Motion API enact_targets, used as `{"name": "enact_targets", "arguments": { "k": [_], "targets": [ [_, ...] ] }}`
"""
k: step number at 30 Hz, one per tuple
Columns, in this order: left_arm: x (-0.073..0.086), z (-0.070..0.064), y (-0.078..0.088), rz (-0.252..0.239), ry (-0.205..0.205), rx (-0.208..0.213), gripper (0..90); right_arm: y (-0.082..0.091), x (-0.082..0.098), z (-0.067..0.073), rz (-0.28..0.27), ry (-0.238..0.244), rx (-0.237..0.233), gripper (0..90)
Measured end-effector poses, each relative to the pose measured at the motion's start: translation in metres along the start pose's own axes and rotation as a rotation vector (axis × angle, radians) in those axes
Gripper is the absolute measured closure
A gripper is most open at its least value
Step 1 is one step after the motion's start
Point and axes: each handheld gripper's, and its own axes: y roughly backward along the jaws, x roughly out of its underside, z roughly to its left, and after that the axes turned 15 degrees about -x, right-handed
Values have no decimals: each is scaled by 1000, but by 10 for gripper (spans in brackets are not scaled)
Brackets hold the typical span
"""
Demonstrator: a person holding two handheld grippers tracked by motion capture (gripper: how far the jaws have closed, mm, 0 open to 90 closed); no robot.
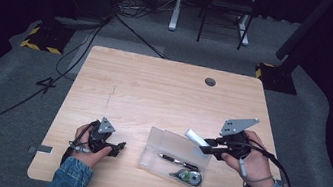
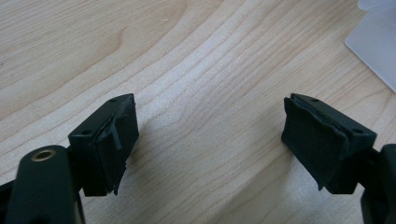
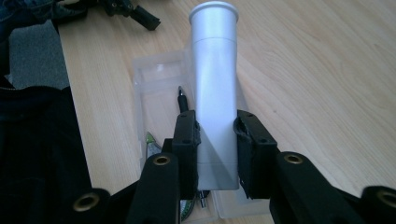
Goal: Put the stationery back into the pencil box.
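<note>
Right now my right gripper [image 3: 215, 154] pinches the white tube [image 3: 215, 88] between its jaws above the clear case [image 1: 172, 156] at lower centre, my left gripper [image 2: 208, 140] spread over bare worktop [image 1: 154, 91]; gripped near one end, the tube could slip and miss.

Landmark: clear plastic case [image 1: 172, 155], lying near the table's [image 1: 155, 86] front edge. Beyond the case the wood is bare to the far edge save a small round hole [image 1: 210, 82] at the far right; wide passage there. Left of the case the left gripper [image 1: 118, 147] rests on the wood with bare wood between; above the case's right end the right gripper [image 1: 201, 145] and its white tube [image 1: 193, 136] block the way in.
</note>
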Motion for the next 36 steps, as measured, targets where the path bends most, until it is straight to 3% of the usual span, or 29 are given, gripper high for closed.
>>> {"name": "enact_targets", "arguments": {
  "k": [8, 17, 25, 36],
  "targets": [
    [0, 0, 0, -2, 0, -1, 184, -27, 0, 6, 42, 46, -72, 713],
    [0, 0, 0, -2, -5, -2, 184, -66, 1, 8, 107, 62, -150, 712],
    [0, 0, 0, -3, -4, -2, 183, -94, 6, 5, 150, 60, -171, 712],
    [0, 0, 0, -3, -6, -2, 183, -116, 12, 1, 201, 61, -163, 712]
  ]
}}
